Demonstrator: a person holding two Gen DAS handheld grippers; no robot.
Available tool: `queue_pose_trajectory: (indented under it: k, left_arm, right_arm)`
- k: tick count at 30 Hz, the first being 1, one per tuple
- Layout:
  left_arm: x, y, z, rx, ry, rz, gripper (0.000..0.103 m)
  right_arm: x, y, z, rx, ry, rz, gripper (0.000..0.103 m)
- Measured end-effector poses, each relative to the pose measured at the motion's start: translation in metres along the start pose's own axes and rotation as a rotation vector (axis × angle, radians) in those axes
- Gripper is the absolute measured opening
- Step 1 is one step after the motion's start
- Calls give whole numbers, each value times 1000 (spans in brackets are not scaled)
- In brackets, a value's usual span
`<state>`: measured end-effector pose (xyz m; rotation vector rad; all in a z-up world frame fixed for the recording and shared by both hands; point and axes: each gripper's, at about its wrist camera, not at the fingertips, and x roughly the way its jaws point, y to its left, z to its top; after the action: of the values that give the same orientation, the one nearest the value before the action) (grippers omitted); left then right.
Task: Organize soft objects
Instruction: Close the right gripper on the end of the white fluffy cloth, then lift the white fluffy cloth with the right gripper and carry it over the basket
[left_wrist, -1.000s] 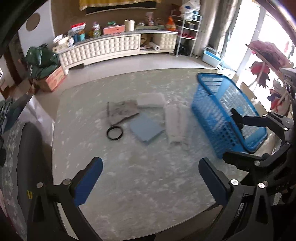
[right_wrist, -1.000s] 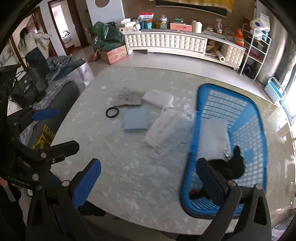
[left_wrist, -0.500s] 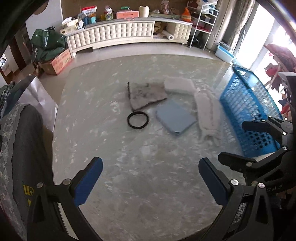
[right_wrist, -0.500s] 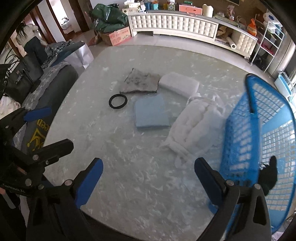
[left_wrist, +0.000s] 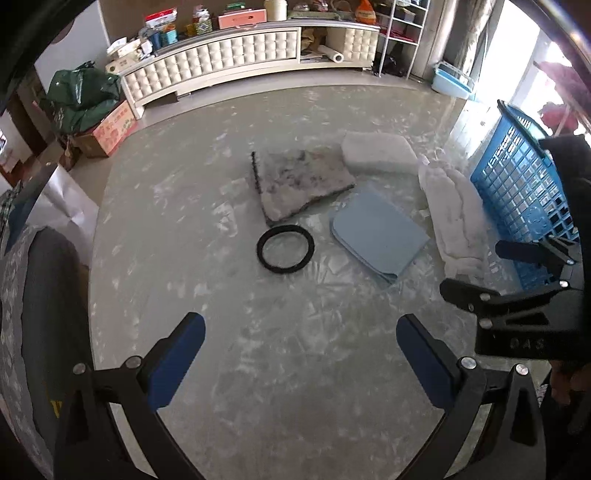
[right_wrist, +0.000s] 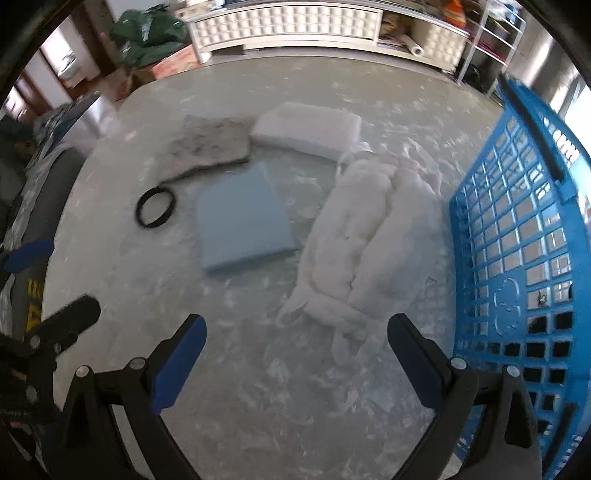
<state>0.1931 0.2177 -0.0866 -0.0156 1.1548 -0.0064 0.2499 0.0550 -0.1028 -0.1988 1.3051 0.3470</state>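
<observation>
In the left wrist view we see our left gripper (left_wrist: 301, 349) with its jaws spread wide and nothing between them, over a bare stretch of the marbled bench (left_wrist: 288, 369) in the lower half of the frame. Above it, at frame centre, lies a black ring (left_wrist: 285, 249); just above the ring sits a grey mottled mat (left_wrist: 301, 184), whose lower edge comes close to it. A white pad (left_wrist: 376, 153) touches the mat's upper right corner. A light blue folded cloth (left_wrist: 380, 236) lies right of the ring, apart from it. A fluffy white cloth (left_wrist: 456, 218) stretches down the right side, beside the blue basket (left_wrist: 524, 206) at the right edge.

In the right wrist view our right gripper (right_wrist: 295, 354) has wide jaws that are closing, with no object pressed between them; the fluffy white cloth's lower end (right_wrist: 347, 325) lies just above the gap. The basket wall (right_wrist: 517, 258) fills the right of the frame, close to the right finger. The bench's rounded edge curves down the left side, where the other gripper's tip shows. Open bench lies at bottom centre.
</observation>
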Motion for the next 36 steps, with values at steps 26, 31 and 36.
queue_pose_trajectory:
  k: [26, 31, 36]
  left_arm:
    - [23, -1, -2, -47, -10, -55, 103]
    - [20, 2, -4, -60, -20, -69, 103]
    - [14, 7, -5, -77, -34, -85, 103]
  right_arm:
    - [17, -37, -11, 1, 0, -81, 22]
    - [5, -36, -21, 4, 13, -48, 20]
    - [-15, -31, -31, -12, -14, -48, 18]
